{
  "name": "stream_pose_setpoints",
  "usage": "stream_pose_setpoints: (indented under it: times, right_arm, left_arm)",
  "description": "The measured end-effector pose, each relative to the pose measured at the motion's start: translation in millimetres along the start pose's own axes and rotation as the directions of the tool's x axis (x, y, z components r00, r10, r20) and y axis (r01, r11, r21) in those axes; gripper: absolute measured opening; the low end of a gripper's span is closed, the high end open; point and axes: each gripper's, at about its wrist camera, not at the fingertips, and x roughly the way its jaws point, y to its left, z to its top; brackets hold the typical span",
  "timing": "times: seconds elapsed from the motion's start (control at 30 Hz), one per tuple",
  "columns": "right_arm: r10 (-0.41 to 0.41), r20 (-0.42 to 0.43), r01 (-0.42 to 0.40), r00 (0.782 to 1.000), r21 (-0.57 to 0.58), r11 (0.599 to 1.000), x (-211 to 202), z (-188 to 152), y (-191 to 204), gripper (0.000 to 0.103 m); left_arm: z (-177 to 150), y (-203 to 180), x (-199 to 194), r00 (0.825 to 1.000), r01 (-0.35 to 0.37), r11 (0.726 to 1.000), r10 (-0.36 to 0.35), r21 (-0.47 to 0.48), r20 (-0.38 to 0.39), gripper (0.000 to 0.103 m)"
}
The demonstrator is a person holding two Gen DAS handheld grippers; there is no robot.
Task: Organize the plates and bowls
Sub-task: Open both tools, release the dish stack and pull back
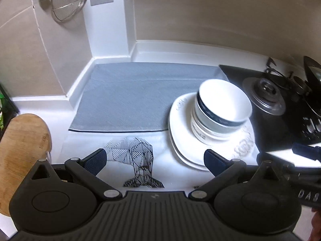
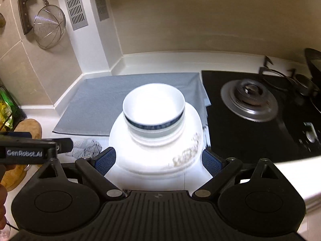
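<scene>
Bowls (image 2: 154, 110) are shown nested, white with a dark blue band, on a stack of white plates (image 2: 124, 140) that rests on the white surface (image 2: 291, 172), partly over the near edge of a grey mat (image 2: 96, 104) and just beside a black stove (image 2: 250, 100). In the right wrist view the right gripper (image 2: 158, 160) is seen with its fingers (image 2: 105, 160) spread wide and nothing between them; the stack lies straight ahead and below, centred in the gap, its near rim just past the fingertips. In the left wrist view the left gripper (image 1: 155, 160) is likewise wide and empty, and the stack is offset toward its right finger, a patterned paper (image 1: 138, 160) lying ahead instead. The right hand is therefore judged the nearer and better aligned. Bowls and plates being round, no long axis is presented; approach direction is judged to matter more than wrist roll.
</scene>
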Motion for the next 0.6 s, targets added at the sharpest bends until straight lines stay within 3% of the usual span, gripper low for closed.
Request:
stream_pose_setpoints:
  times: [0.2, 0.3, 0.47, 0.6]
  right_arm:
    - [-0.044, 0.016, 0.044, 0.999, 0.019, 0.999, -16.4, -17.9, 4.4, 0.094]
    - [-0.054, 0.025, 0.053, 0.998, 0.036, 0.998, -20.6, -20.7, 4.0, 0.094]
    - [-0.063, 0.043, 0.061, 0.997, 0.038, 0.997, -24.2, -18.5, 2.9, 0.094]
    - [-0.071, 0.051, 0.069, 0.996, 0.039, 0.997, -24.6, -15.7, 0.5, 0.094]
  left_arm:
    - [-8.7, -4.9, -8.4, 1.000, 0.031, 0.998, -0.031, 0.049, -0.002, 0.103]
    - [-7.7, -7.9, -7.4, 0.997, 0.061, 0.996, -0.057, 0.071, -0.057, 0.103]
    - [-7.6, -4.9, -8.5, 0.994, 0.092, 0.995, -0.090, 0.026, -0.068, 0.103]
    - [-6.1, -4.3, -7.0, 0.998, 0.018, 1.000, -0.018, 0.014, -0.057, 0.103]
